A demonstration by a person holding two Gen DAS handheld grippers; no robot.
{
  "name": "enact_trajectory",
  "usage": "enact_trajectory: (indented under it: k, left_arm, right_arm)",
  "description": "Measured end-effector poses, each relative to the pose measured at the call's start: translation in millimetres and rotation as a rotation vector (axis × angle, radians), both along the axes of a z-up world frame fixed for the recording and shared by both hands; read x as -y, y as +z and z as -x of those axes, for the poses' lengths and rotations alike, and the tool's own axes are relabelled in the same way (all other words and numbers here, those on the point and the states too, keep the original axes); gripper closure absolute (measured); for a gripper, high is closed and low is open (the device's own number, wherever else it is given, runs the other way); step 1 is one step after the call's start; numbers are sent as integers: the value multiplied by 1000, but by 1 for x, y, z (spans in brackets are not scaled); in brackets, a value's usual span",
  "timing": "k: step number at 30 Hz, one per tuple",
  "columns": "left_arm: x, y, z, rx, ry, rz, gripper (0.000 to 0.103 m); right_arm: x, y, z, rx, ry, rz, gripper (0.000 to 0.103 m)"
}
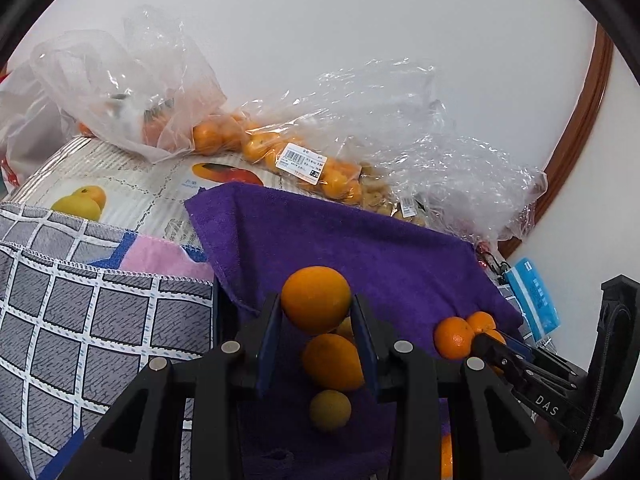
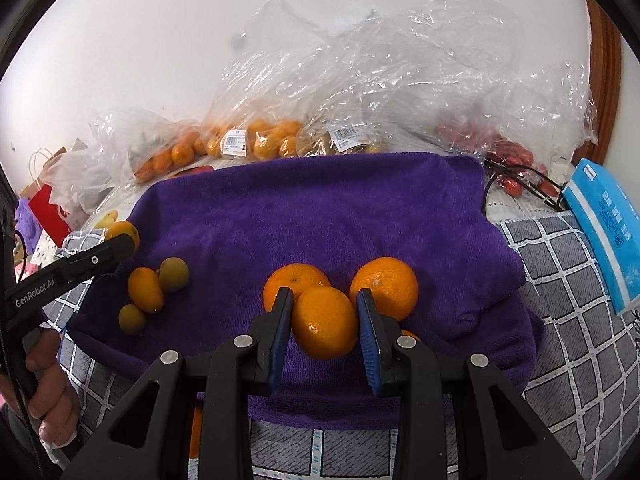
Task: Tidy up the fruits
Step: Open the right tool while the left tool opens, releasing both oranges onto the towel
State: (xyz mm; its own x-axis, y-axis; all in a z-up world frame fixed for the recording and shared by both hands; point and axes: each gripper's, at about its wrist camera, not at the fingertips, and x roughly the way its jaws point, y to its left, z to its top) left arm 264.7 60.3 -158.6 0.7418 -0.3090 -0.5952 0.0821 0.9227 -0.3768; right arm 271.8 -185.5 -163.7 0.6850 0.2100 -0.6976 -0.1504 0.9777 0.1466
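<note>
In the left wrist view my left gripper [image 1: 316, 300] is shut on an orange oval fruit [image 1: 316, 288], held just above the purple towel [image 1: 400, 248]. Under it lie another orange oval fruit [image 1: 332, 360] and a yellow-green one [image 1: 330, 410]. My right gripper [image 2: 324, 294] is shut on a mandarin [image 2: 324, 324] low over the towel [image 2: 320, 208]. Two more mandarins [image 2: 294, 278] [image 2: 386, 286] rest just behind it. At the left of the right wrist view, the left gripper [image 2: 124, 244] holds its fruit above three small fruits [image 2: 146, 288].
Clear plastic bags of oranges [image 2: 260, 140] and other fruit [image 1: 304, 160] lie behind the towel against the white wall. A blue packet [image 2: 604, 224] lies at the right, a red paper bag [image 2: 48, 208] at the left. A grid-patterned cloth [image 1: 80, 320] surrounds the towel. A hand [image 2: 52, 392] grips the left tool.
</note>
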Motion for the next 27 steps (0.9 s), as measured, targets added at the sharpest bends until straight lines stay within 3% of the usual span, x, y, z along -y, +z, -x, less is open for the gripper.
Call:
enact_trajectory:
  k: [14, 20, 27]
  left_arm:
    - [4, -5, -5, -26, -9, -18, 69]
    - [6, -7, -7, -39, -11, -30, 69]
    - [7, -8, -8, -41, -7, -50, 69]
  right_arm:
    - [0, 0, 0, 6, -2, -2, 69]
    - [2, 4, 3, 31, -12, -13, 62]
    - [3, 6, 4, 39, -19, -24, 61]
